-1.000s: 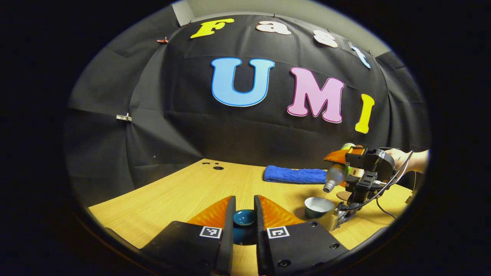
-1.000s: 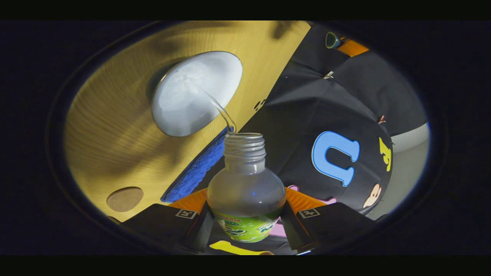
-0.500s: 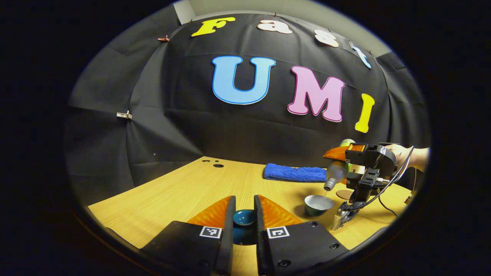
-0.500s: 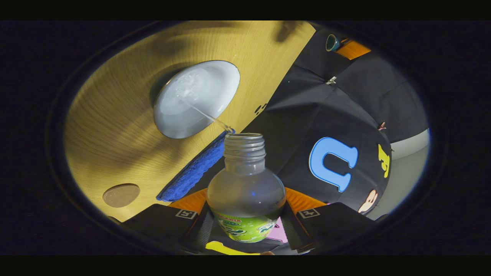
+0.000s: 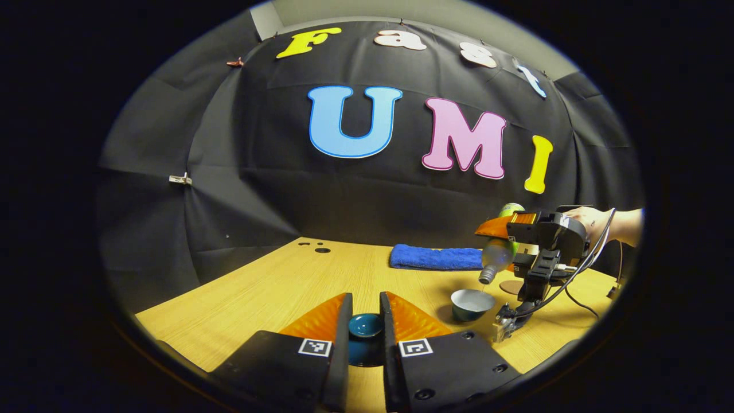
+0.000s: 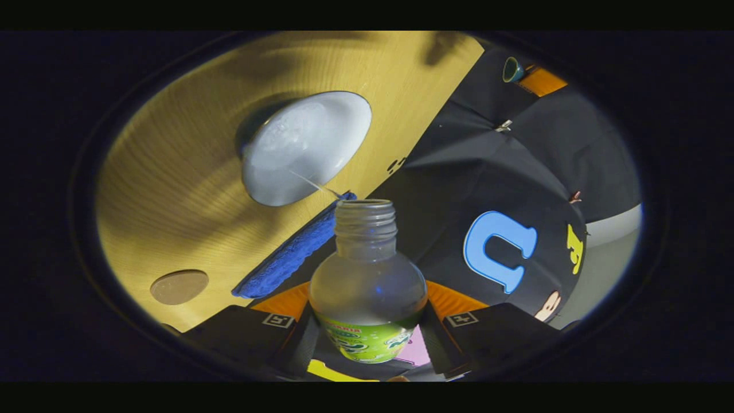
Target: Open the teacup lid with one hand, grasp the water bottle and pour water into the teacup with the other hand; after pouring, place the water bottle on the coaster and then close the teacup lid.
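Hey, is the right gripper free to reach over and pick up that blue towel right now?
Probably not. The right gripper is shut on the water bottle, tilted and trickling water into the teacup. The blue towel lies unobstructed on the table behind the cup, but the bottle must be set down first.

Clear uncapped water bottle (image 6: pixel 367 281) tilted, trickling into open white-lined teacup (image 6: pixel 307 148); dark teal lid (image 5: pixel 365 326) aloft; round coaster (image 6: pixel 179 287) bare

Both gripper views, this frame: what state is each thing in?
teacup: uncovered, upright, taking water.
teacup lid: off the cup, clamped in left gripper.
water bottle: uncapped, tipped, thin stream into the cup, held by right gripper.
coaster: bare.
blue towel: lying flat, untouched.
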`<state>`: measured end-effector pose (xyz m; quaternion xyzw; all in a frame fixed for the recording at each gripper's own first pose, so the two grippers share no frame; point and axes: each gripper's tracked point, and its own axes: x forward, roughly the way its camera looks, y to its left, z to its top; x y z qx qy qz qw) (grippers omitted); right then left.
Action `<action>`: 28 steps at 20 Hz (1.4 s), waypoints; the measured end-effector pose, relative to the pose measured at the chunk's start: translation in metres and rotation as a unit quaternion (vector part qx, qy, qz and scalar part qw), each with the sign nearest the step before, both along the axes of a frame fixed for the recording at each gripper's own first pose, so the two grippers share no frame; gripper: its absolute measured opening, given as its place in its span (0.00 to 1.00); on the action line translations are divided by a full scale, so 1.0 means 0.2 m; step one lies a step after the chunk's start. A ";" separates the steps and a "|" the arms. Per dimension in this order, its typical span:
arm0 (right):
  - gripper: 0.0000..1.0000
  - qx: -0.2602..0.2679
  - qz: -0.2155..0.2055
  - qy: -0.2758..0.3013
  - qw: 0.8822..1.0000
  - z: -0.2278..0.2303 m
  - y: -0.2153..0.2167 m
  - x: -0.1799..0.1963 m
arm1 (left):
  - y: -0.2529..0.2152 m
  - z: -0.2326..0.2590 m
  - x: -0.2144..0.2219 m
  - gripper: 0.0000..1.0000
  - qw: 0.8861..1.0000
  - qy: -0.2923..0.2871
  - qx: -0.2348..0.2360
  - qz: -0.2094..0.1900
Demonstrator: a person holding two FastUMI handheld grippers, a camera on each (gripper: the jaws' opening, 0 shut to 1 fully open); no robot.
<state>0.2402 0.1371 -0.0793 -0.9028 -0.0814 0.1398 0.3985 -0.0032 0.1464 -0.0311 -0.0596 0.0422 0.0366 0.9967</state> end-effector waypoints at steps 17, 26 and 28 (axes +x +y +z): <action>0.80 -0.014 0.011 0.001 1.000 -0.01 0.03 -0.01 | -0.03 0.02 -0.02 0.29 1.000 -0.002 0.010 -0.005; 0.80 0.013 0.004 -0.002 1.000 0.00 0.01 -0.01 | -0.04 0.04 -0.03 0.29 1.000 -0.003 0.014 -0.003; 0.80 0.051 -0.012 0.011 0.999 -0.01 -0.01 -0.01 | -0.05 0.05 -0.04 0.29 1.000 -0.003 0.018 -0.004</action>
